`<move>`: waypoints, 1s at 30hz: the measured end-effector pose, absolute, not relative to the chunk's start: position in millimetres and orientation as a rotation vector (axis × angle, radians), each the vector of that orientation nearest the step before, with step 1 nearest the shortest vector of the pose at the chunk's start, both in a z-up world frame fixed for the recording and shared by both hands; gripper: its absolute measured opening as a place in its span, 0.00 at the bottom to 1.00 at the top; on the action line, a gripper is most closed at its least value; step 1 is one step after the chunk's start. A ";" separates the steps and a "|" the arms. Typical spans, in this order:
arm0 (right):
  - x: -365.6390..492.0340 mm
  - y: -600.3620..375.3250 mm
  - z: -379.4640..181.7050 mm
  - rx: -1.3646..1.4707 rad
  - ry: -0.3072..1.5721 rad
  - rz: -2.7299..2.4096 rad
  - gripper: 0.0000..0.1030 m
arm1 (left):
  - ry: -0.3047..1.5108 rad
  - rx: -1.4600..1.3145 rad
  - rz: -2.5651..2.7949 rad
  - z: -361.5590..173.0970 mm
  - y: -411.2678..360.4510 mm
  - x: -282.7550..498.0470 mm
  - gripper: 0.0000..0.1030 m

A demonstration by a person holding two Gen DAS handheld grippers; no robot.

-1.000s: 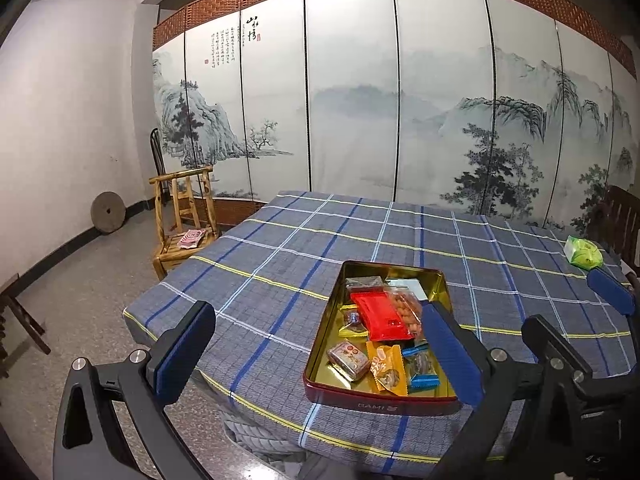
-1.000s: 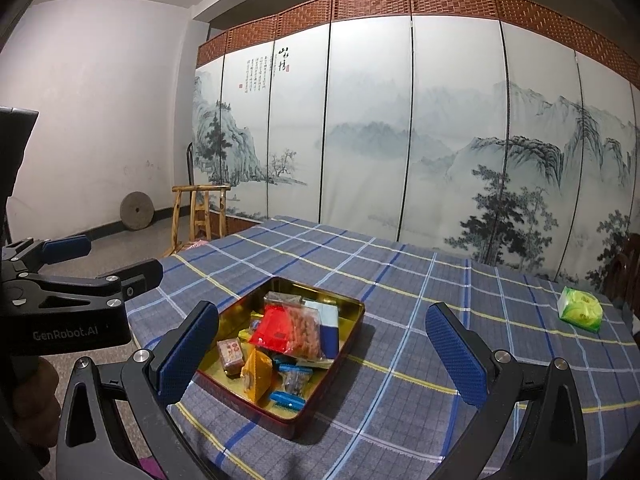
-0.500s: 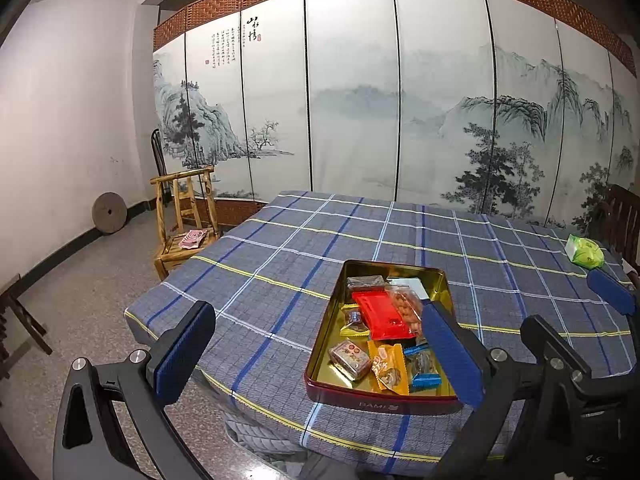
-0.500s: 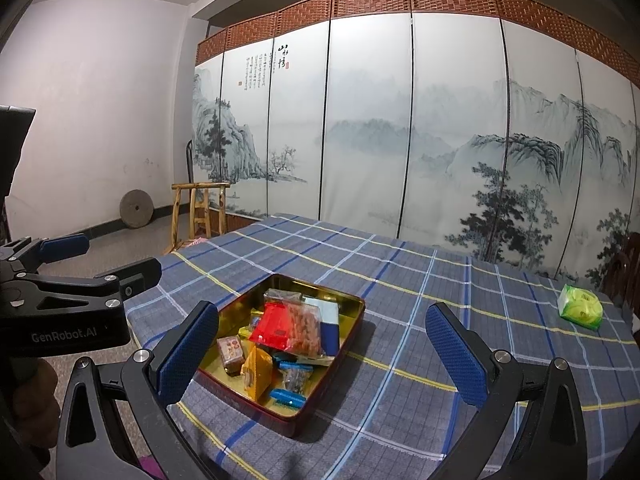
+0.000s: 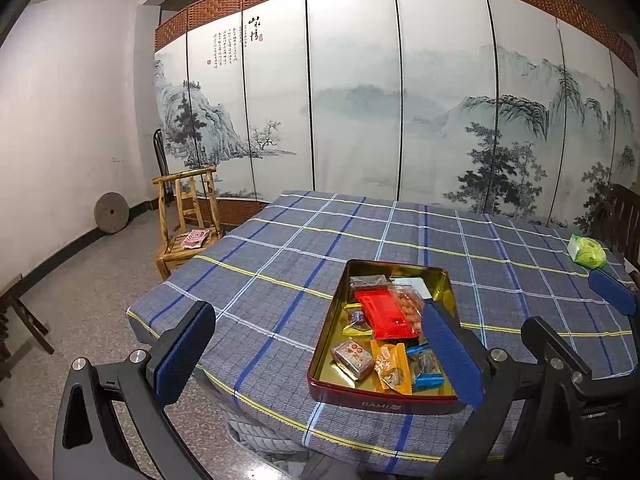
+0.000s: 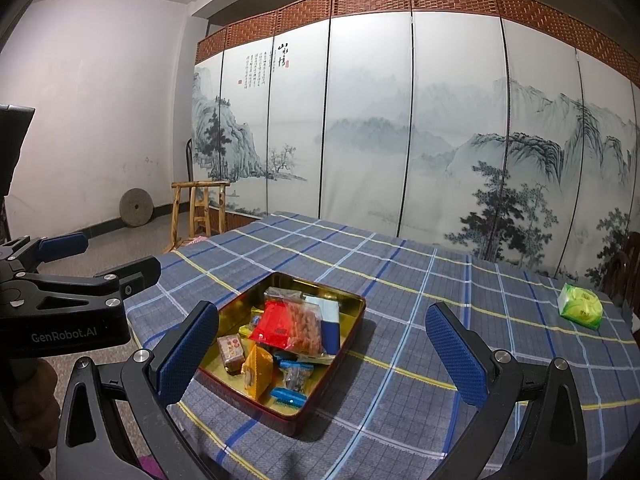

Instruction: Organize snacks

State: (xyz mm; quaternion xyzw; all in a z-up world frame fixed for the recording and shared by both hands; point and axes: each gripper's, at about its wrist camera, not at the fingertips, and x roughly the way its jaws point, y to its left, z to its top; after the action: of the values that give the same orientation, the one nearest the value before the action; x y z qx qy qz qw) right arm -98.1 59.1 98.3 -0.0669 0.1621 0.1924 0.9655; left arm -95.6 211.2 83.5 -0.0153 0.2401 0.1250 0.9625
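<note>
A gold-lined red tin (image 5: 443, 283) (image 6: 355, 304) sits near the front edge of the checked tablecloth, filled with several wrapped snacks: a red packet (image 5: 386, 315) (image 6: 274, 322), a clear bag of nuts (image 6: 307, 326), an orange packet (image 5: 390, 366) (image 6: 258, 370). A green packet (image 5: 586, 251) (image 6: 580, 306) lies alone at the far right of the table. My left gripper (image 5: 320, 354) hovers open in front of the tin, holding nothing. My right gripper (image 6: 320, 354) hangs open above the table's front edge, just right of the tin, holding nothing. The left gripper (image 6: 100, 256) also shows in the right wrist view.
The table (image 5: 280, 248) wears a blue-grey checked cloth. A wooden chair (image 5: 188, 216) (image 6: 200, 210) with a red-patterned item on its seat stands left of it. A dark chair (image 5: 622, 216) is at the far right. A painted folding screen (image 5: 360, 100) stands behind; a millstone (image 5: 111, 213) leans on the wall.
Both grippers have drifted very slightly; the tin and packets have not moved. Both stay open.
</note>
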 end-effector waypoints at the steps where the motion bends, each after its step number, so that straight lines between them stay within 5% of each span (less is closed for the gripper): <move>1: -98.1 59.0 98.4 -0.135 0.328 0.390 1.00 | 0.485 -0.030 0.253 83.2 209.9 -95.0 0.99; 30: -102.4 57.3 93.8 -0.135 0.340 0.390 1.00 | 0.494 -0.027 0.259 77.7 218.5 -98.1 0.99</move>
State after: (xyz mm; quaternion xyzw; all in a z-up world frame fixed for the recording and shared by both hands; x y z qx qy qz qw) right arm -102.4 57.3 93.8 -0.0665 0.1681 0.1929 0.9644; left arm -98.1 218.5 77.7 -0.0134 0.2439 0.1279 0.9612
